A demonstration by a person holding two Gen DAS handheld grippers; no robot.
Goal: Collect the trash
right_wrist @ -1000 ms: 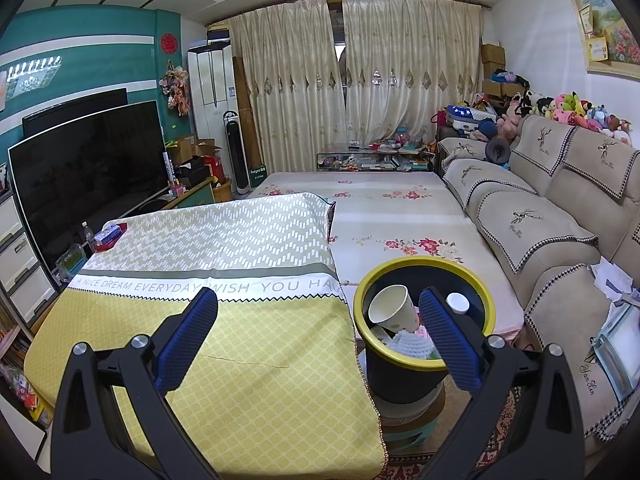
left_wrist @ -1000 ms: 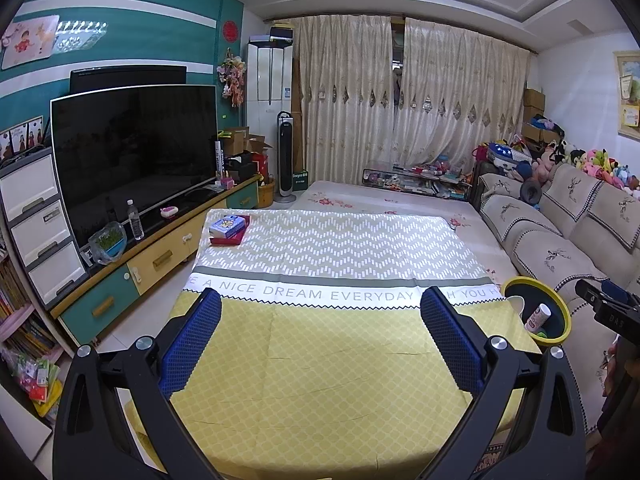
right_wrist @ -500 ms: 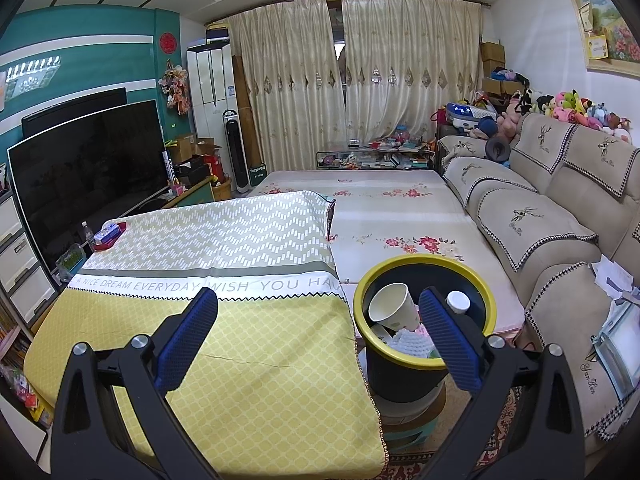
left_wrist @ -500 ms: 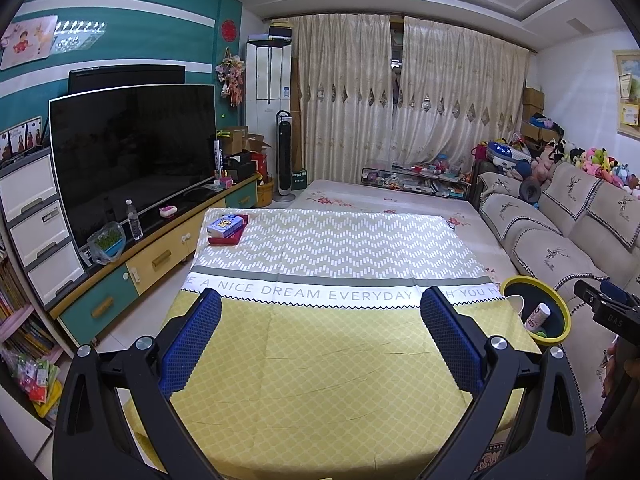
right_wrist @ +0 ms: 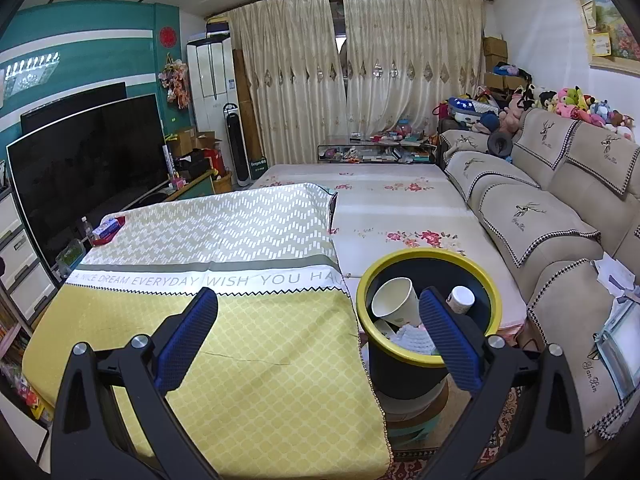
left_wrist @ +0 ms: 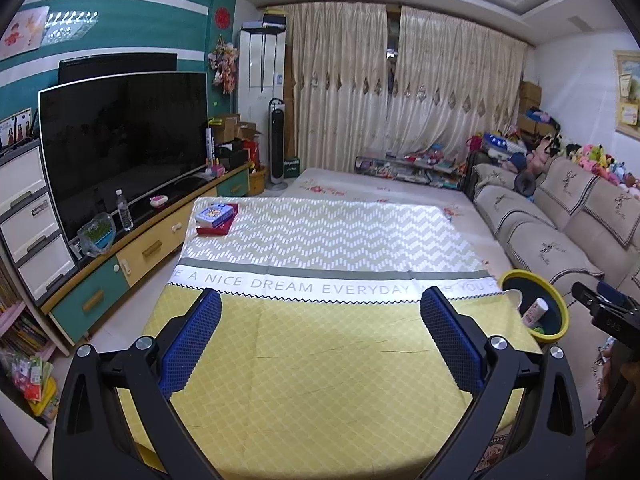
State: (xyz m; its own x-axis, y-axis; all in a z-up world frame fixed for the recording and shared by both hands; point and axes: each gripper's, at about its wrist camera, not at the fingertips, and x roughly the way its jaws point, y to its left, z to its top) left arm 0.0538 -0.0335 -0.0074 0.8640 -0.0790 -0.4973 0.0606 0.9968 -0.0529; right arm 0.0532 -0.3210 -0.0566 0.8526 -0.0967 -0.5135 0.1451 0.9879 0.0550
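A black trash bin with a yellow rim (right_wrist: pixel 486 272) stands at the table's right edge; it also shows in the left wrist view (left_wrist: pixel 560 308). Inside it lie a white paper cup (right_wrist: pixel 392 302), a small white bottle (right_wrist: pixel 460 300) and crumpled white paper (right_wrist: pixel 412 336). My right gripper (right_wrist: pixel 320 334) is open and empty, above the table's near right part, its right finger in front of the bin. My left gripper (left_wrist: pixel 320 338) is open and empty over the yellow tablecloth (left_wrist: pixel 320 368).
A red tray with a blue box (left_wrist: pixel 216 218) sits at the table's far left corner. A TV (left_wrist: pixel 120 140) on a low cabinet runs along the left. A beige sofa (right_wrist: pixel 560 220) runs along the right. The right gripper's body (left_wrist: pixel 608 312) shows at the left view's right edge.
Both views have barely shifted; the grippers stay open and empty.
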